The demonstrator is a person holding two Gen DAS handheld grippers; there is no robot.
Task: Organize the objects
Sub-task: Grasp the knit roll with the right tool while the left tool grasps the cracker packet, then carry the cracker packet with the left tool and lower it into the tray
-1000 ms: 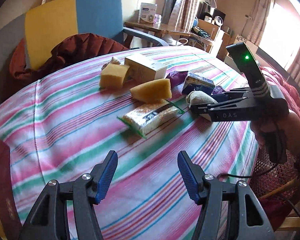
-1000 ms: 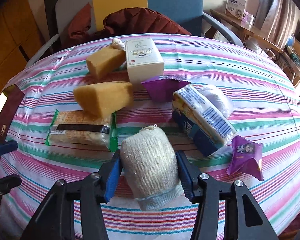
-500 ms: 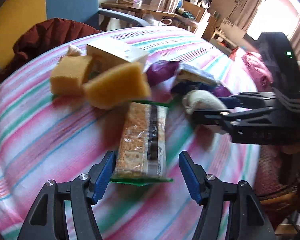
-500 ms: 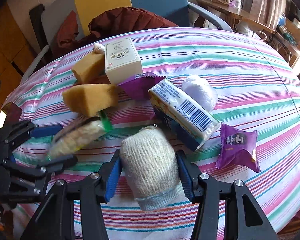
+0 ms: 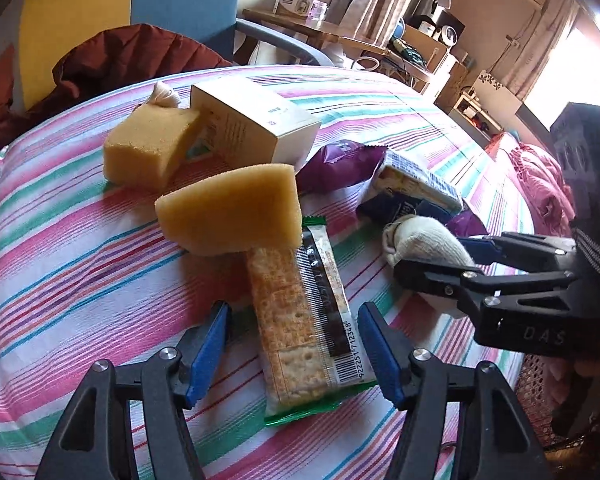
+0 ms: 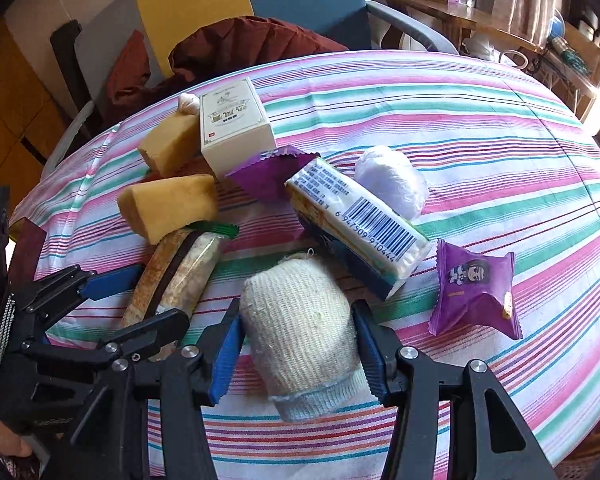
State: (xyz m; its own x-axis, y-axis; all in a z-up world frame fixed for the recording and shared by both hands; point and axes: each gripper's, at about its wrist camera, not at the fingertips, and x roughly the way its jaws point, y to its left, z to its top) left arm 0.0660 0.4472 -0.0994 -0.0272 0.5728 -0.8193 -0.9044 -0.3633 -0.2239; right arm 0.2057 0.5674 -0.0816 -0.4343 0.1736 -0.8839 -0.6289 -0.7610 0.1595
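Note:
A clear cracker packet with green ends [image 5: 300,320] lies on the striped tablecloth between the open fingers of my left gripper [image 5: 294,350]; the fingers stand either side of it, apart from it. It also shows in the right wrist view [image 6: 180,272]. My right gripper [image 6: 300,352] is shut on a rolled cream sock [image 6: 300,328], also seen in the left wrist view [image 5: 424,240]. The left gripper shows in the right wrist view [image 6: 136,296].
Two yellow sponges [image 5: 232,208] [image 5: 148,148], a cream box [image 5: 256,124], a purple wrapper [image 5: 340,164], a blue-white packet [image 6: 360,220], a white roll [image 6: 392,180] and a purple snack bag [image 6: 472,288] crowd the table. An armchair with a brown jacket [image 6: 236,48] stands behind.
My left gripper has moved forward and now straddles the cracker packet, which has turned lengthwise toward it. The right gripper stays shut on the sock.

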